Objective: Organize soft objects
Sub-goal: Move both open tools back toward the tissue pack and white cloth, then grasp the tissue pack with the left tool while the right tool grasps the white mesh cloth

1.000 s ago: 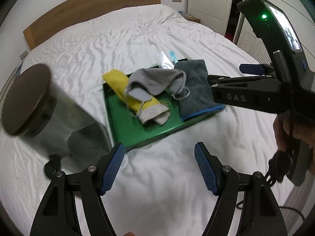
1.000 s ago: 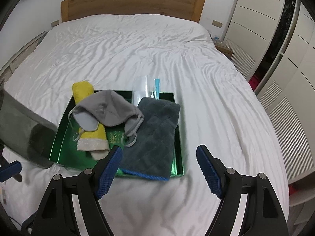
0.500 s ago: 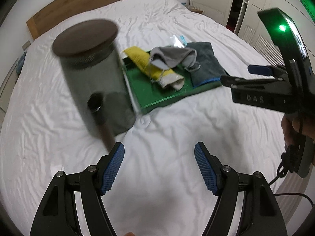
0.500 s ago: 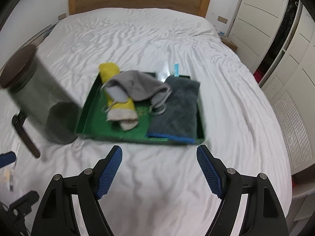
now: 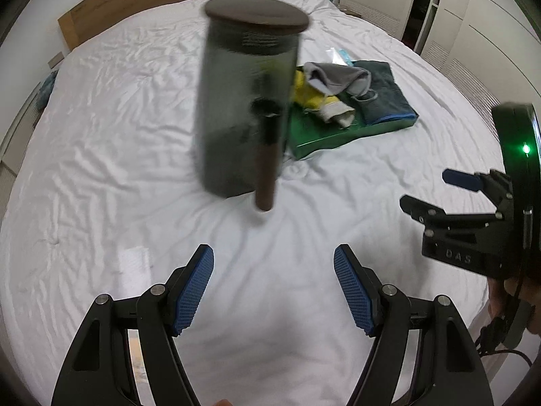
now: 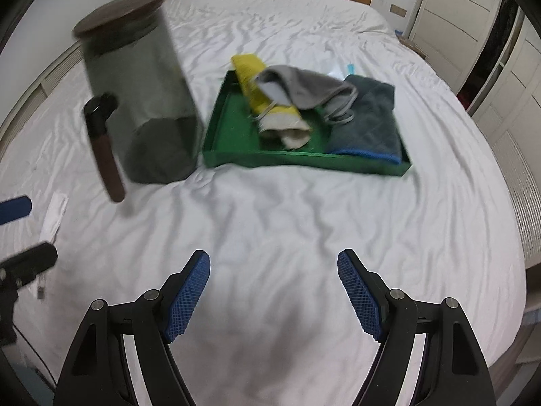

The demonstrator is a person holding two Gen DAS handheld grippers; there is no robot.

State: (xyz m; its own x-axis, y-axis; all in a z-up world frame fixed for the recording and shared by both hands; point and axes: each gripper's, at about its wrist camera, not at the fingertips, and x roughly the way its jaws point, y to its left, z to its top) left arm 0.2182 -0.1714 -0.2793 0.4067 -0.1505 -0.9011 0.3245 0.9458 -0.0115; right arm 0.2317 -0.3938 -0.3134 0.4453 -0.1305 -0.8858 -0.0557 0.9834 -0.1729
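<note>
right wrist view: soft things gathered on a green tray (image 6: 267, 159) at 12 o'clock.
both the left hand-held gripper (image 5: 273, 289) and right hand-held gripper (image 6: 273, 294) are seen spread apart, empty, above the bed (image 6: 270, 209); a dark jar (image 6: 142, 101) is set at 10 o'clock.

Jar (image 6: 142, 101) left of tray (image 6: 236, 155), cloths (image 6: 365, 125) inside

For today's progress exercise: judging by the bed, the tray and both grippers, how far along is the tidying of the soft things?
Done: nothing visibly. The yellow cloth, grey mask and dark towel lie loose in the green tray; the lidded jar stands beside it.
In hand: nothing. The left gripper and right gripper are open and empty.
Left: all the sorting.
</note>
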